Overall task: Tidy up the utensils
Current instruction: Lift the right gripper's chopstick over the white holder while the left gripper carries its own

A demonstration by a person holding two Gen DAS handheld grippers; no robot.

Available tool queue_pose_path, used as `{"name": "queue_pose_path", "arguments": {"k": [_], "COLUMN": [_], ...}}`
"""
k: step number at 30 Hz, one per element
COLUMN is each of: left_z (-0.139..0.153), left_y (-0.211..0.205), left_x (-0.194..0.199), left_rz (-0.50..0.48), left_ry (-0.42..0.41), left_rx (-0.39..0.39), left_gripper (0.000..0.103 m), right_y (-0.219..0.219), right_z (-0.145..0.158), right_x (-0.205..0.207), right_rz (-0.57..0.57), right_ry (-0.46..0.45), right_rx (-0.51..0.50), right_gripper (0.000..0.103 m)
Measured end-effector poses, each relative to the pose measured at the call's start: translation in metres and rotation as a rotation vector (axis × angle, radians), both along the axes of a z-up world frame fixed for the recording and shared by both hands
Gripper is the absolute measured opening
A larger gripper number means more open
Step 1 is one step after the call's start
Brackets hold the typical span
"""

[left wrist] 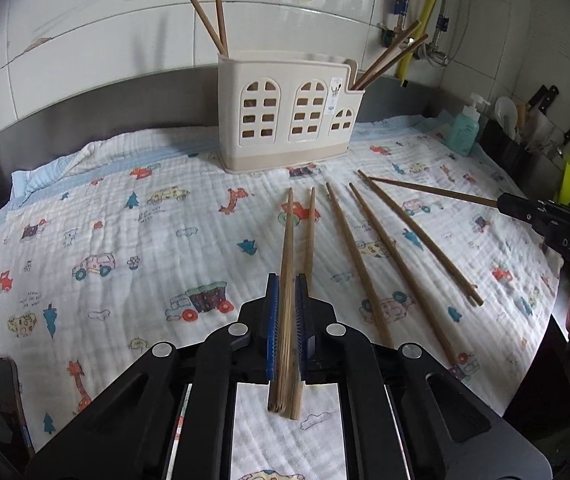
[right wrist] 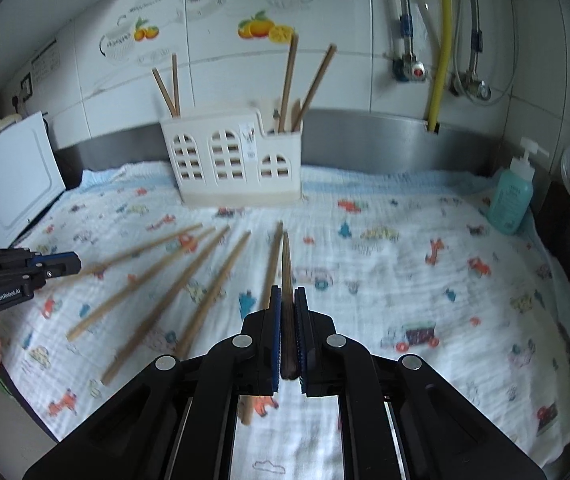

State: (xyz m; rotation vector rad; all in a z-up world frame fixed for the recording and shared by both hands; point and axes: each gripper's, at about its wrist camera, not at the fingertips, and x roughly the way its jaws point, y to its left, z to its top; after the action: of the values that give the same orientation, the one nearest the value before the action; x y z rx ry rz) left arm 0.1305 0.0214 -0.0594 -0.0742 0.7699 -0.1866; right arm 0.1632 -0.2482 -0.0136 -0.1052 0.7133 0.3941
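A: Both clamped? Where are the chopsticks?

B: Yes. Left gripper (left wrist: pixel 285 292) pinches a chopstick (left wrist: pixel 287 248) at lower centre; right gripper (right wrist: pixel 287 304) pinches another (right wrist: pixel 286 268), blurred, probably one.

A: Handling?

B: Light, stiff, slippery; grip near the thick end.

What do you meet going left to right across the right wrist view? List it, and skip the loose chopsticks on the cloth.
left gripper → cream utensil holder → yellow pipe → teal pump bottle

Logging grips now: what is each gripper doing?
Left gripper: shut on a chopstick.
Right gripper: shut on a darker chopstick.
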Motion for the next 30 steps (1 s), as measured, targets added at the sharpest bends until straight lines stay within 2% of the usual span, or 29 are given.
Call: {"name": "queue_pose_path", "arguments": {"k": [5,9,17,22,26,30], "left_z": [0.022,0.024,-0.010,-0.030,-0.041,-0.045], "left_y": [-0.001,0.000,0.002,-0.002,-0.003,0.000], "left_x": [0.004,0.007,0.000,0.001,0.003,0.007], "left_rz": [-0.010,-0.026,-0.054,-0.070,-0.062,-0.060], "left_ry": [-0.053,-0.043,0.056,0.116,0.141,0.159], "left_rx": [0.004,0.011,-0.014,0.007,0.033,0.023], "left_gripper": [0.006,0.006,0.007,0.008,0.008,0.009], "right_y": [0.006,0.009,0.011,0.013,0.014,0.013], "right_z": [0.029,0.040,0.039,0.040,0.039,0.039], "right_x": [0.013,0.020,0.021,0.021,0.020,0.020], "right_rz": [0.030,0.042,0.050,0.057,0.061,0.060], "right_ry": [-0.042,-0.054,-0.056,-0.064,-0.066,-0.065], "right_rx": [0.016,0.018,0.013,0.002,-0.002,-0.003], "right_gripper": [0.006,0.006,0.006,0.006,0.006,0.006]}}
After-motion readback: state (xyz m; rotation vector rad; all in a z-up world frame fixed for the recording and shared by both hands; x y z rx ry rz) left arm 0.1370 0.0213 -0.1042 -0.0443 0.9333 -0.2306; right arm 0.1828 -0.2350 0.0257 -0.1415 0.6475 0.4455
